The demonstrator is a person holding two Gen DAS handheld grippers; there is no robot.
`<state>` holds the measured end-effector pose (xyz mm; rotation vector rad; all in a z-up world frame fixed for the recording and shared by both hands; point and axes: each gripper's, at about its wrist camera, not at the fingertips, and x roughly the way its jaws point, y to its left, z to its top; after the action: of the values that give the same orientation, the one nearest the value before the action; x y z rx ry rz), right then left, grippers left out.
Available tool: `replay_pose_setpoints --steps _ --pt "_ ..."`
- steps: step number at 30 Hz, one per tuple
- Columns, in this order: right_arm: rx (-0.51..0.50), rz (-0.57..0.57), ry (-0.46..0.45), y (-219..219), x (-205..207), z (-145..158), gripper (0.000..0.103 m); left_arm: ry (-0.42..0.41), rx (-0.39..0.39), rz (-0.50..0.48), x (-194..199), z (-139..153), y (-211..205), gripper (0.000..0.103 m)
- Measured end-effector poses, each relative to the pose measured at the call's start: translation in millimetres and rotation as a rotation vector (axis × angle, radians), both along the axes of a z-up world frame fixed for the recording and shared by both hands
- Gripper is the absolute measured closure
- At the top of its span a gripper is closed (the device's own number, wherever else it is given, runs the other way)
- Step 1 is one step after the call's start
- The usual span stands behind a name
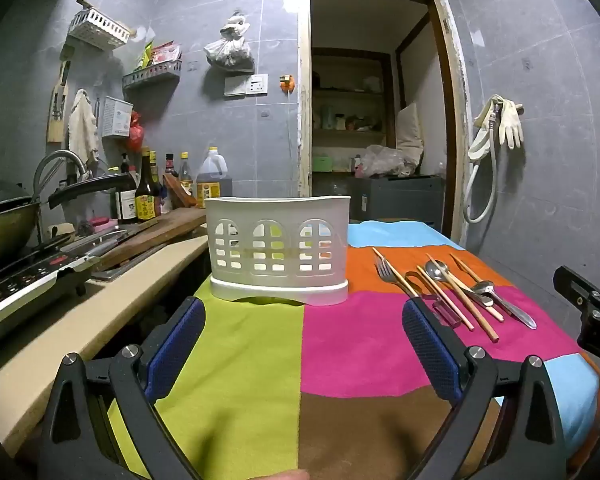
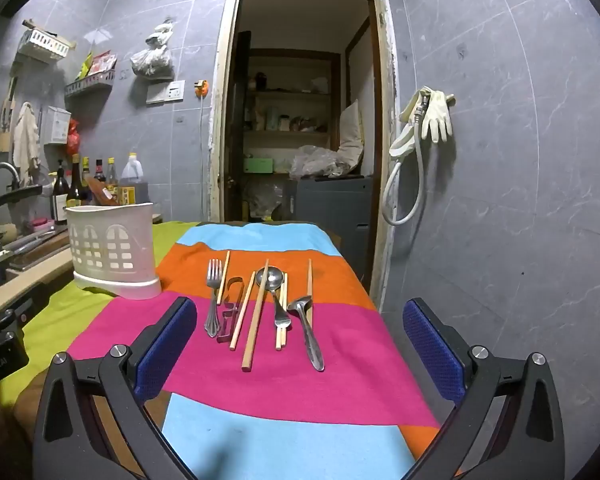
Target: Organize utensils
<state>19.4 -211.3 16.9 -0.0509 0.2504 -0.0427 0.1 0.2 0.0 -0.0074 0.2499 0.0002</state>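
A white perforated utensil holder (image 1: 278, 250) (image 2: 114, 250) stands upright on the colourful striped cloth (image 1: 352, 344) (image 2: 284, 384). To its right lie a fork (image 2: 213, 296), several wooden chopsticks (image 2: 256, 316), two spoons (image 2: 274, 282) (image 2: 309, 330) and a clear peeler (image 2: 230, 312), side by side on the orange and pink stripes. In the left wrist view they lie as a group of utensils (image 1: 448, 288). My left gripper (image 1: 304, 316) is open in front of the holder, nothing between its blue pads. My right gripper (image 2: 300, 316) is open too, short of the utensils.
A counter at the left carries a wok (image 1: 4, 224), an induction hob (image 1: 24, 284), a cutting board (image 1: 156, 232) and sauce bottles (image 1: 148, 192). A doorway (image 2: 300, 120) opens behind the table. A hose and gloves (image 2: 424, 120) hang on the right wall. The cloth's right edge drops off.
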Motion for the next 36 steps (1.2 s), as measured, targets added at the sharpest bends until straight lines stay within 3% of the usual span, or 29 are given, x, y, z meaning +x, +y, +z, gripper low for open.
replay_pose_setpoints --steps 36 --pt "0.000 0.002 0.004 -1.7 2.9 0.0 0.000 -0.010 -0.003 0.008 -0.1 -2.6 4.4 0.006"
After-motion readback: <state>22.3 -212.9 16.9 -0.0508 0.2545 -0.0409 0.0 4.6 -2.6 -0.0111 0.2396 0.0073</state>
